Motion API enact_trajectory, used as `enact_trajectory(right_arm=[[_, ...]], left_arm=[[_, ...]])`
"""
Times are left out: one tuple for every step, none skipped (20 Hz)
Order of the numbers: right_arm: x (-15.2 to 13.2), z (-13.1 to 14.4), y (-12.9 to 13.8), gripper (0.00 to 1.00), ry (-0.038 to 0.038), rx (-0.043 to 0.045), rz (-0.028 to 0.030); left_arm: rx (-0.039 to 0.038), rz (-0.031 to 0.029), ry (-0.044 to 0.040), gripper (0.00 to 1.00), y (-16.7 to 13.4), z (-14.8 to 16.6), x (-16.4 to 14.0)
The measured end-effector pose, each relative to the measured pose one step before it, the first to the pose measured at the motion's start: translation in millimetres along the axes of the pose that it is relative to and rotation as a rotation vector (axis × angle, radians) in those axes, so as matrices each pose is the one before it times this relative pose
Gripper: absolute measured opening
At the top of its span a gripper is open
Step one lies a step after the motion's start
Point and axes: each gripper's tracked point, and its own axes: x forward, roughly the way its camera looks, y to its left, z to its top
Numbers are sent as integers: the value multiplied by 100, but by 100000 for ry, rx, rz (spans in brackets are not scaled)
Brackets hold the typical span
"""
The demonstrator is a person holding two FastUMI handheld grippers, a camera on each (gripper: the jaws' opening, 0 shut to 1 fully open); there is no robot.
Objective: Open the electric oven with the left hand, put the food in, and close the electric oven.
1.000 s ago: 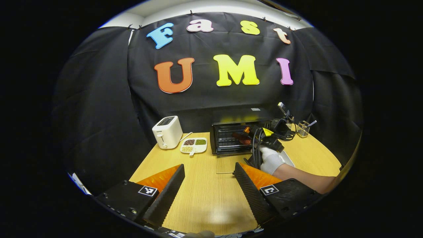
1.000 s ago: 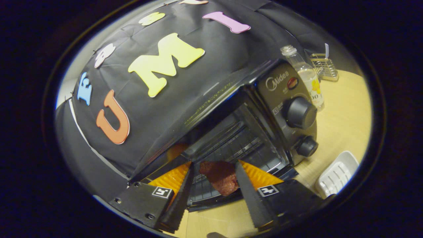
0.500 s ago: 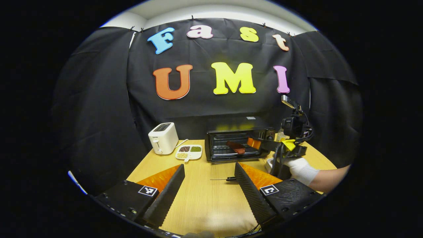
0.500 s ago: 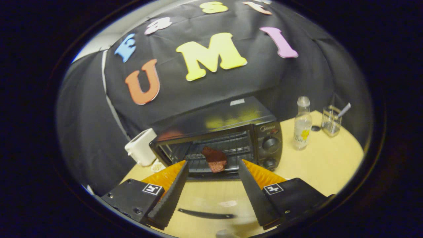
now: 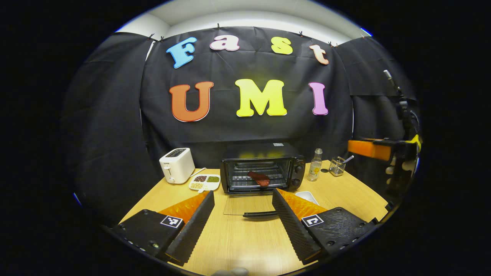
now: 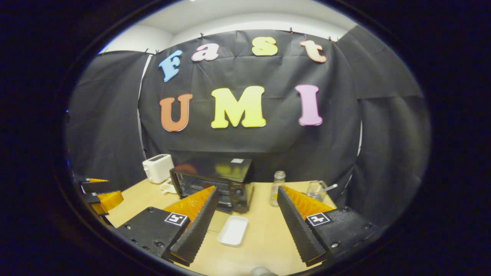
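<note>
Inside the open oven (image 5: 262, 168), apparently racked, lies food (image 5: 259, 178)

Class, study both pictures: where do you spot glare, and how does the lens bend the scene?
Left gripper view: a pale glare patch on the wooden table near the bottom; table edge bows. Right gripper view: yellowish reflection on the black electric oven top; wall curves outward.

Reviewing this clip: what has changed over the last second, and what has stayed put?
The right gripper, which had its open jaws around the food inside the oven, has let it go and pulled back and up, away from the oven. Unchanged: food on the rack, oven door folded down open, left gripper open over the table.
</note>
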Motion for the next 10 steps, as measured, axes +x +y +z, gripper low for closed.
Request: enact_trajectory(right_arm=[[-1931,23,-1819,98,-803,-2744,-992],[-1843,-47,-1595,98,-658,-1133,291],[-1560,-388,-1438,98,753,-252,437],[-1458,-558,-1511,98,1027,564,21],[-1141,-452,-1361,98,467,1674,481],[-773,-504,-1163,98,783,2194,171],[-617,-973,-1103,98,2080,1506,-571],[-381,-880,-1034,99,2328,983,-1189],[-394,-584,-942,99,1629,1089,-1342],[-360,-209,-784,99,580,1287,-1163]], left_arm=[[1119,384,1110,97,-1156,-386,312],[1115,286,616,97,-1042,-527,246],[1405,1342,581,97,-897,-451,64],[757,974,2622,97,-877,-844,-17],[1054,115,134,97,-1120,-482,131],[678,474,296,97,-879,-529,148],[-581,402,1804,97,-851,-726,126],[-1553,-809,2889,96,-944,-1452,237],[-133,-326,1629,97,-790,-1028,492],[-49,-221,1787,97,-574,-907,520]])
